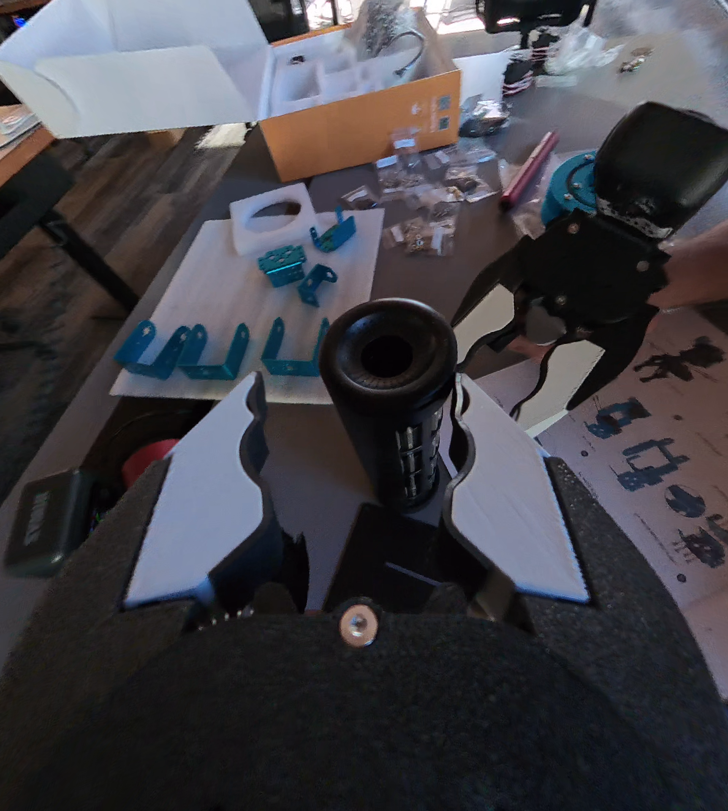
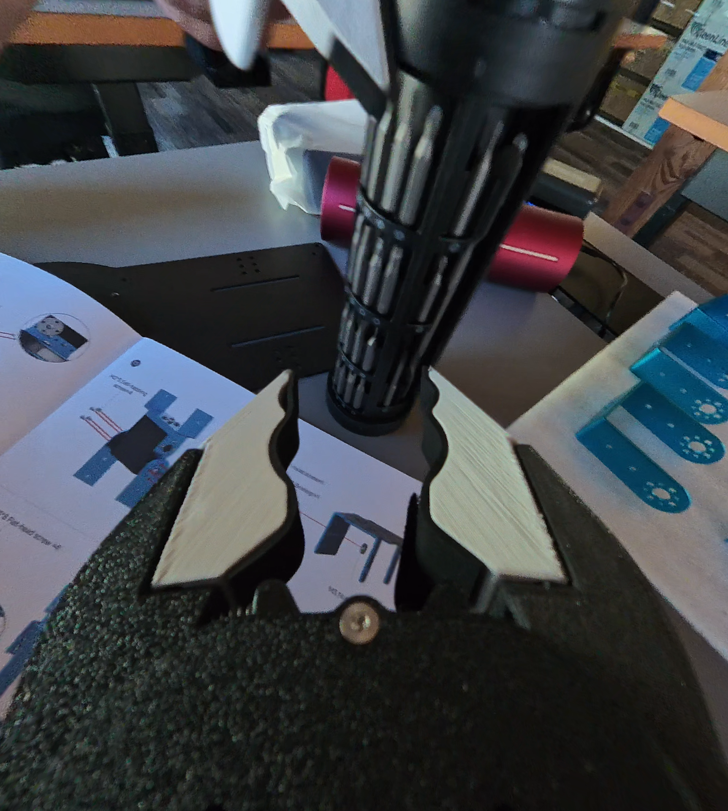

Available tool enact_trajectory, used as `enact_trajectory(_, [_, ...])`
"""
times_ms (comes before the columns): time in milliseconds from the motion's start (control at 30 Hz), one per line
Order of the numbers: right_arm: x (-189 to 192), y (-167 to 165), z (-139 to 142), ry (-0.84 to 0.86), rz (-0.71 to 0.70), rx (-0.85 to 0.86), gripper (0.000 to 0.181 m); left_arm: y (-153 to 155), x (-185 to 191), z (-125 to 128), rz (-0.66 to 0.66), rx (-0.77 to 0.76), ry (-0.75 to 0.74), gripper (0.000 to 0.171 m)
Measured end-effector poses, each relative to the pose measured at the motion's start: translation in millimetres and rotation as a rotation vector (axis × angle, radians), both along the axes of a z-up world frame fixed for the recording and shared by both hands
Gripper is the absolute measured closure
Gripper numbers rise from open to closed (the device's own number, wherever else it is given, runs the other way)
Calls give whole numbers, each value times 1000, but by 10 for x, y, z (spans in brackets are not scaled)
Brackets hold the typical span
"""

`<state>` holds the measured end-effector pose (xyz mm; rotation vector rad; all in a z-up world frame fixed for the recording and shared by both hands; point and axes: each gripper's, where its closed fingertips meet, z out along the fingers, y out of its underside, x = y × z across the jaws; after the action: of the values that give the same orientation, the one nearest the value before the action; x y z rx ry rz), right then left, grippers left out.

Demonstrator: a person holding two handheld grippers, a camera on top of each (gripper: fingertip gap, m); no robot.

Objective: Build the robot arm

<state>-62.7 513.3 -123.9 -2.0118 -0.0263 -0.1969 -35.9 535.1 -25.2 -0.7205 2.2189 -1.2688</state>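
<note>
A black cylindrical bit holder [image 1: 388,395] stands upright on the grey table, with rows of silver screwdriver bits around it [image 2: 397,272]. My left gripper [image 1: 358,382] is open around its upper part; the holder sits against the right finger, with a gap to the left finger. My right gripper [image 2: 360,382] is open, its fingertips on either side of the holder's base without closing on it. In the left wrist view the right gripper [image 1: 516,364] shows to the right, held by a hand. The left gripper's white fingers [image 2: 239,39] show at the top of the right wrist view.
A red metal tube [image 2: 533,250] lies behind the holder. Several blue brackets [image 1: 204,355] lie on a white foam sheet [image 1: 230,281]. An open instruction booklet [image 2: 90,395] and a black plate [image 2: 222,298] lie nearby. An orange box [image 1: 353,131] and small part bags [image 1: 432,197] sit farther back. There is about 11 centimeters between the tips of the two grippers.
</note>
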Motion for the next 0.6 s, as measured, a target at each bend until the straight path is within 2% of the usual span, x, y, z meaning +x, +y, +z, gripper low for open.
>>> enact_trajectory(133, [140,-45,-62,78,-58,-9,126,64,-18,-49,133,-79,7,84])
enact_trajectory(267, [102,-40,-67,141,-32,0,129,10,-81,-423,159,-78,21,88])
enact_trajectory(400, [93,-47,-90,138,-24,-11,137,-56,-80,-688,90,-67,48,117])
enact_trajectory(600, [143,-72,-46,148,-25,22,161,-71,-96,-690,27,-126,3,118])
